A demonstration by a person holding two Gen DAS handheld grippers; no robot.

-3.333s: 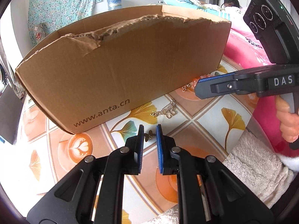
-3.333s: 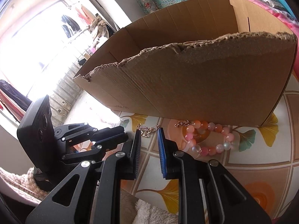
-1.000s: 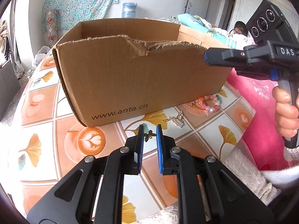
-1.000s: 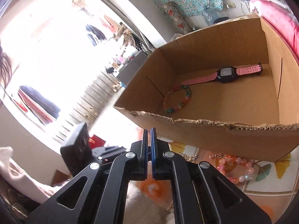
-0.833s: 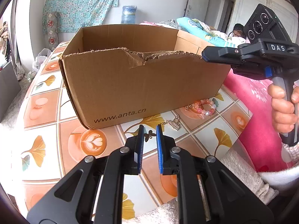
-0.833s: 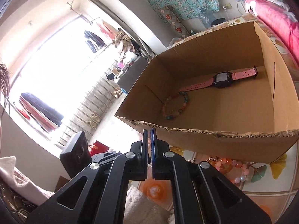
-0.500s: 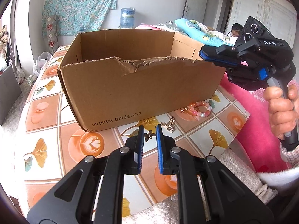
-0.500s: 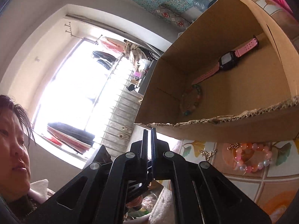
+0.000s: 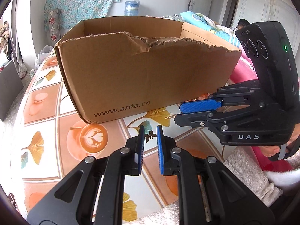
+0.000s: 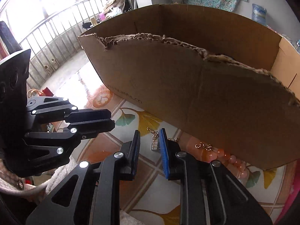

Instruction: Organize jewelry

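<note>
A small dark butterfly charm point(image 9: 150, 136) sits between the blue pads of my left gripper point(image 9: 150, 131), which is shut on it just above the tablecloth. That gripper also shows side-on in the right wrist view point(image 10: 112, 121). My right gripper point(image 10: 149, 136) is low in front of the cardboard box point(image 10: 206, 103), and its jaws are opening. A gold chain with a silver pendant point(image 10: 154, 142) lies on the table between its tips, close to the right pad and not pinched. A pink bead bracelet point(image 10: 230, 159) lies against the box, partly hidden by the right finger.
The torn-rimmed box point(image 9: 140, 75) fills the middle of the tiled-pattern tablecloth point(image 9: 45, 101). The right gripper point(image 9: 178, 113) reaches in from the right over the chain's end point(image 9: 170, 116). A fluffy white cloth point(image 9: 249, 176) lies at the table's near right edge.
The right gripper dropped from above the box's open top to the table in front of it, rolled, and parted its shut jaws around the pendant. The left gripper kept still with the charm.
</note>
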